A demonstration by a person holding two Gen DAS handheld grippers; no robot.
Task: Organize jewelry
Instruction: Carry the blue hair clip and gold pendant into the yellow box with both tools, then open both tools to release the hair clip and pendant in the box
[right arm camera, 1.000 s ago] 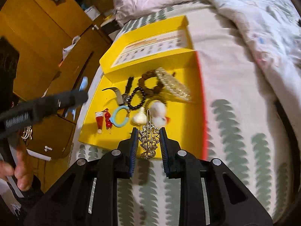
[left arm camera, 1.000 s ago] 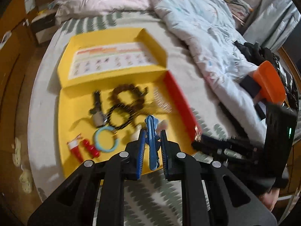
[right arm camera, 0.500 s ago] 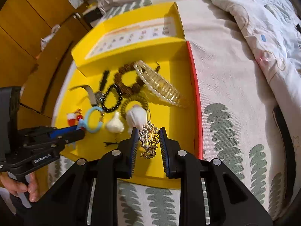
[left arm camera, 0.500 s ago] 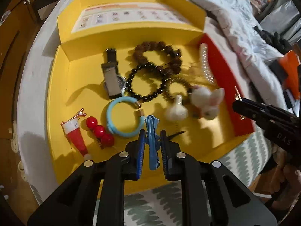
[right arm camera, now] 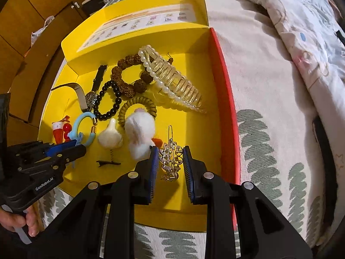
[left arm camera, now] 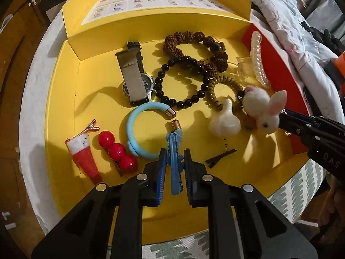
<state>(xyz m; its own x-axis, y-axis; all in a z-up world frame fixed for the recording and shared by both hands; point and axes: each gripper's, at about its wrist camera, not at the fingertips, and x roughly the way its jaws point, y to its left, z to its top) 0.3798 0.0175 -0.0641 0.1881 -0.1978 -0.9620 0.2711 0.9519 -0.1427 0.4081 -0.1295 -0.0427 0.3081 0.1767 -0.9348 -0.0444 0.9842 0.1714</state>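
An open yellow box (left arm camera: 60, 112) (right arm camera: 207, 116) lies on a bed with jewelry spread inside. My left gripper (left arm camera: 174, 157) is shut on a blue hair clip (left arm camera: 175, 164), held low over the box's front, just beside a light blue bangle (left arm camera: 138, 125). My right gripper (right arm camera: 170, 153) is shut on a gold rhinestone hair pin (right arm camera: 171, 157), low over the box's right front, next to a white fluffy bunny (right arm camera: 140, 133). In the box also lie a watch (left arm camera: 135, 79), a black bead bracelet (left arm camera: 183, 82), a brown bead bracelet (left arm camera: 194, 43) and a pearl claw clip (right arm camera: 172, 79).
A red berry clip (left arm camera: 117, 151), a red-white clip (left arm camera: 83, 153), a white garlic-shaped charm (left arm camera: 224, 123), an olive coil hair tie (right arm camera: 138, 105) and a small black clip (left arm camera: 220, 157) lie near the front. The box's red side (right arm camera: 226, 99) borders the bedsheet; a quilt (right arm camera: 301, 21) is bunched at right.
Both grippers have come down toward the box with their clips still held, so the box fills both views. Each gripper now shows at the edge of the other's view.
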